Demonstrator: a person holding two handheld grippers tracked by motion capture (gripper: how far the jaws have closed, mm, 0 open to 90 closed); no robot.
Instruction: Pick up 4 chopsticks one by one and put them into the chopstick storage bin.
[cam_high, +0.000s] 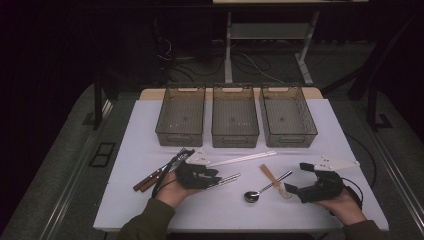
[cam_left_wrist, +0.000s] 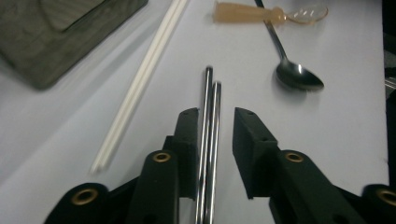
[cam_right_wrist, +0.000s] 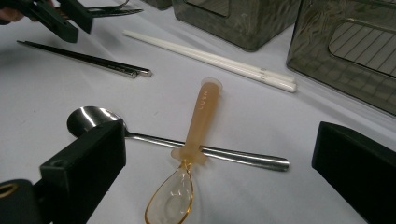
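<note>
A pair of metal chopsticks (cam_high: 229, 179) lies flat on the white table. My left gripper (cam_high: 212, 177) sits over their near end. In the left gripper view the chopsticks (cam_left_wrist: 208, 93) run up between the jaws of the left gripper (cam_left_wrist: 215, 114), close against the left jaw, with a gap to the right one; the jaws are open. My right gripper (cam_high: 297, 177) rests at the front right, wide open. In its view the jaws of the right gripper (cam_right_wrist: 219, 140) flank an amber plastic spoon (cam_right_wrist: 198, 121) lying across a metal spoon (cam_right_wrist: 88, 119).
Three grey see-through bins (cam_high: 181, 116) (cam_high: 235, 117) (cam_high: 287, 116) stand in a row at the back of the table. White chopsticks (cam_high: 242, 159) lie in front of them. Wood-handled utensils (cam_high: 150, 181) lie at the left, by the left hand.
</note>
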